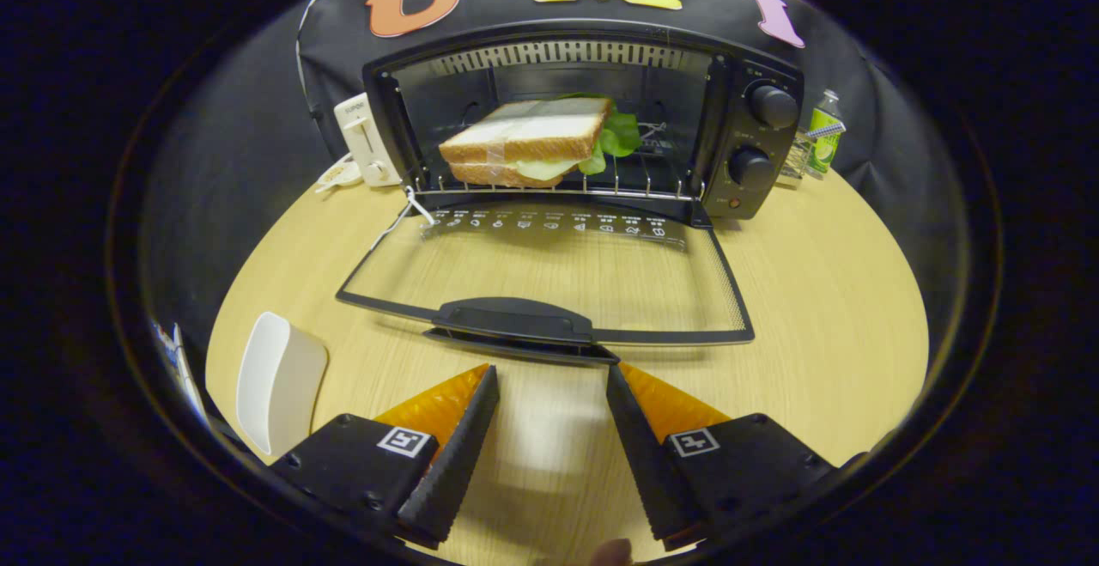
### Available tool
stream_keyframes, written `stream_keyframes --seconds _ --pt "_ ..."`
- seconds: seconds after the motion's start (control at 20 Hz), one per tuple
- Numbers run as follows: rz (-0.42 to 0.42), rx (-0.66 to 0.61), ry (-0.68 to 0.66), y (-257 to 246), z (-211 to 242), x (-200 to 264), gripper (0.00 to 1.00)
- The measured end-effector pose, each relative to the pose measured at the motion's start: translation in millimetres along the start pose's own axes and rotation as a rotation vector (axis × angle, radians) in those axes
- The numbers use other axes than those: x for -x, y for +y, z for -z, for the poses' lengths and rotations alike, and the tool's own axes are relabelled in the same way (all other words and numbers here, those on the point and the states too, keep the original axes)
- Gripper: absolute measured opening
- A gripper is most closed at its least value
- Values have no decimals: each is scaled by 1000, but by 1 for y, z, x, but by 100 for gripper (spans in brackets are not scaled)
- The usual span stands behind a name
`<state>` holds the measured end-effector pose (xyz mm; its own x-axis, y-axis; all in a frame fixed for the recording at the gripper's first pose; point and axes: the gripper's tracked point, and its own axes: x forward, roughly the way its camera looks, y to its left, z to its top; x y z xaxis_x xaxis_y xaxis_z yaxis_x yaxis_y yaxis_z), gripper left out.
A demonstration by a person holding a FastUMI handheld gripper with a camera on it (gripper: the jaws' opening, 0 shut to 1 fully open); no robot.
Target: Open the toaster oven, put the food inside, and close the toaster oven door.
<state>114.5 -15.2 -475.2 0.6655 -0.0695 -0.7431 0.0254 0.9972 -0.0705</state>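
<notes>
Your gripper (549,377) is wide open and holds nothing. Its two fingers hang over the table (816,308) with bare wood between them. Their tips sit just short of the door handle (515,321) and do not touch it.

The door (549,274) lies flat and open, close above the table. It is glass in a thin frame, so it is hard and may break if you slam it. I think the handle is the best place to hold. It is a stiff bar, so slide under it and lift gently.

Beyond the door, the sandwich (528,145) already sits on the rack inside the oven (584,119). It is soft and light. Leave it be.
</notes>
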Motion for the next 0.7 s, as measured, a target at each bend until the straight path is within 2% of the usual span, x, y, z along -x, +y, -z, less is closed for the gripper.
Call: stream_keyframes --seconds 0.1,0.35,0.7 --pt "19 21 -14 -1 -5 -2 88" --pt "-4 29 -63 2 -21 17 89" --pt "-46 -9 -185 4 -82 50 90"
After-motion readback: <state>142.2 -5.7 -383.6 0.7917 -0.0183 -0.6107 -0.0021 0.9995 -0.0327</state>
